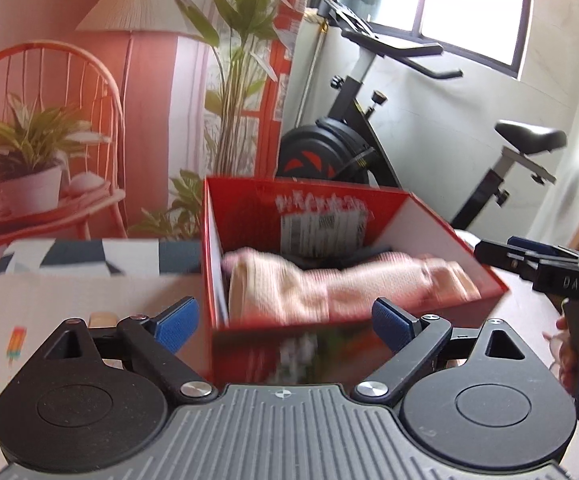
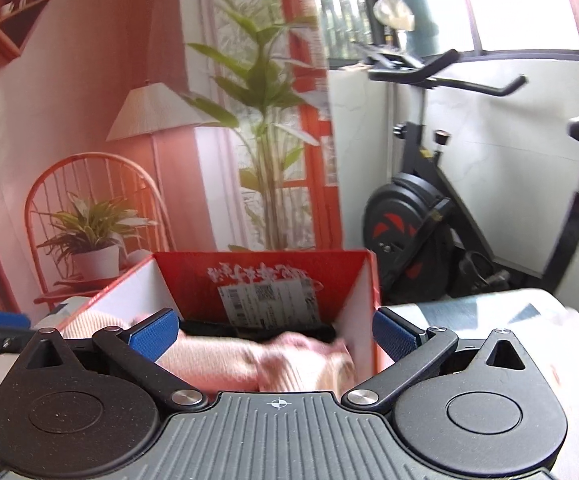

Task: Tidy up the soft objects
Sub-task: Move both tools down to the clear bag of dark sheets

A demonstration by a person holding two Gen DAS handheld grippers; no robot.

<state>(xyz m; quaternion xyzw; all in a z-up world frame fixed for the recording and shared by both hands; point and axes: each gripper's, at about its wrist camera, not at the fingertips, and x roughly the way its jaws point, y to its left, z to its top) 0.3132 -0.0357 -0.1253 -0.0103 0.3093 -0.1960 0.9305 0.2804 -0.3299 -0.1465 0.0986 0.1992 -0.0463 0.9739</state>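
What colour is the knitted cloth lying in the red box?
Pale pink and cream, in a ribbed knit; the cloth shows best in the left wrist view, inside the red box.

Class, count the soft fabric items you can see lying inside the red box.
1: a pink knitted cloth lies across the floor of the red box. Something dark shows behind it, too hidden to identify.
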